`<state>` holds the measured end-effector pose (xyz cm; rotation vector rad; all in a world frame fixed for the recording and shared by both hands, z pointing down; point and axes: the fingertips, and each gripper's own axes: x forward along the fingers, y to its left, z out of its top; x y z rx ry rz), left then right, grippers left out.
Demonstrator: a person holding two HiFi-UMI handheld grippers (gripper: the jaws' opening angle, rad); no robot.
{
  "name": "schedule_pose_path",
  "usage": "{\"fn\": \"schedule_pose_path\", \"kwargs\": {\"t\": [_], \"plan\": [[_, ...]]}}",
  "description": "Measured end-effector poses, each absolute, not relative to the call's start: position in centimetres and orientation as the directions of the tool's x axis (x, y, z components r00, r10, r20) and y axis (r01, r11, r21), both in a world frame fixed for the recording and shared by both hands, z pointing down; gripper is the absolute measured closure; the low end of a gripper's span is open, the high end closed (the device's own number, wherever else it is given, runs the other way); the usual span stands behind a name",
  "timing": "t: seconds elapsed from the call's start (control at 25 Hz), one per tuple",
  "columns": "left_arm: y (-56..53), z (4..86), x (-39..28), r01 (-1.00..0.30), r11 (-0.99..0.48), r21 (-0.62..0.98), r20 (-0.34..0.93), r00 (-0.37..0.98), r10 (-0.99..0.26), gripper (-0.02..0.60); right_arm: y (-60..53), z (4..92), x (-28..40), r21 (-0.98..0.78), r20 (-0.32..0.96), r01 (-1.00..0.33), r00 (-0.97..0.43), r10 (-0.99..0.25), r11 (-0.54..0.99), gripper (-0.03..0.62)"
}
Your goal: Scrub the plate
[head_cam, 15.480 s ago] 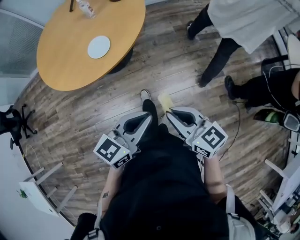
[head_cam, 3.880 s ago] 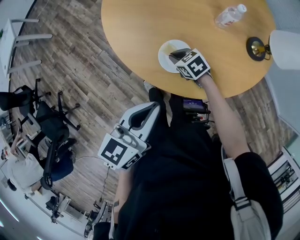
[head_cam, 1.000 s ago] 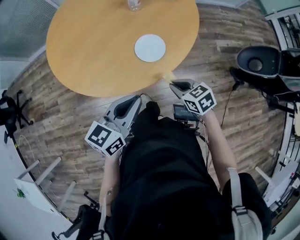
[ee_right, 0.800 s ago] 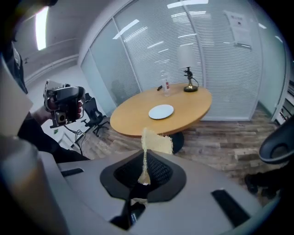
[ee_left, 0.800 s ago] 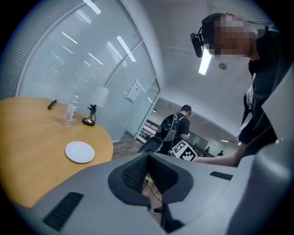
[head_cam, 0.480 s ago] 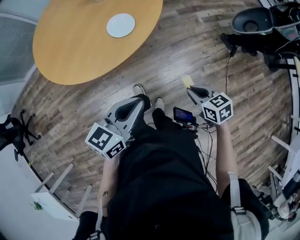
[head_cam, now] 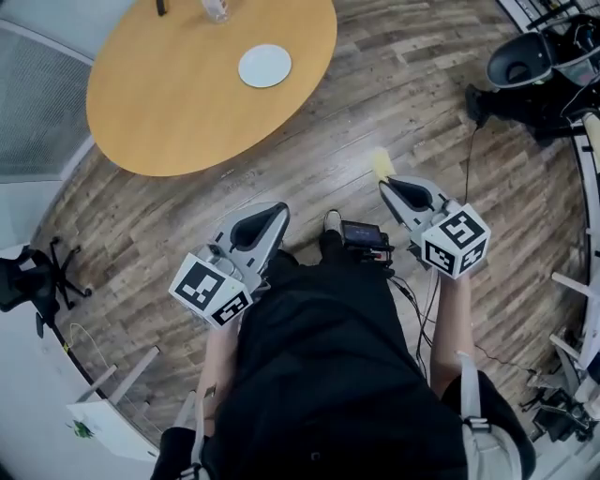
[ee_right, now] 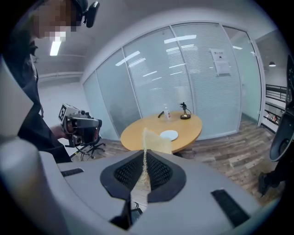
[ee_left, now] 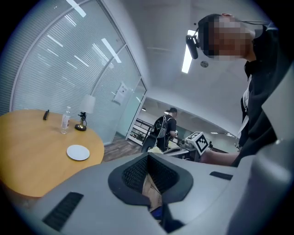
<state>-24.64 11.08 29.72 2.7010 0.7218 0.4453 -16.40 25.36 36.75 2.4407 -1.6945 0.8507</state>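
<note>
Left gripper point(head_cam: 278, 212): fingers point(ee_left: 131, 174) clenched on nothing, tips meeting, only wood floor point(head_cam: 309, 159) seen through the gap behind them. You hold it low at your waist, well apart from the desk point(head_cam: 159, 112).

White plate point(head_cam: 264, 66): lies flat on the round wooden desk, far ahead of both pairs of fingers and to the left of the right ones. Nothing is touching it. A clear bottle point(head_cam: 216, 9) stands beyond it near the desk's far edge.

Right gripper point(head_cam: 392, 186): its fingers point(ee_right: 158, 172) are clamped on a yellow sponge point(head_cam: 382, 164), which sticks out past the tips, standing on edge in the right gripper view point(ee_right: 155, 141). The plate sits small and distant just right of the sponge there point(ee_right: 169, 135).

Change: about four seconds ago your right fingers had the sponge down on the plate. A second ago you were off it, and now you stand further back on the floor with bare boards between you and the desk. Sponge contact is over. I'd judge the scrub done or broken off. More scrubbing would mean walking back and lowering the sponge onto the plate again.
</note>
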Motion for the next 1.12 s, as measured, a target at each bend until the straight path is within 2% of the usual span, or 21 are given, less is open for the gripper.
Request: {"fn": "schedule_pose_path", "kwargs": {"t": [0.28, 0.64, 1.12], "plan": [[5.1, 29.5, -28.6, 0.450, -0.803, 0.391, 0.166, 0.824, 0.542, 0.569, 16.5, 32.5, -21.9, -0.279, 0.322, -0.904, 0.230, -0.918, -0.324, 0.569], [2.2, 29.7, -32.4, 0.500, -0.772, 0.394, 0.153, 0.792, 0.591, 0.569, 12.3, 32.7, -27.6, -0.296, 0.316, -0.899, 0.225, -0.922, -0.321, 0.569], [1.8, 29.7, -33.9, 0.544, -0.743, 0.389, 0.123, 0.769, 0.627, 0.569, 11.4, 31.0, -29.0, -0.266, 0.281, -0.896, 0.280, -0.918, -0.355, 0.569]]}}
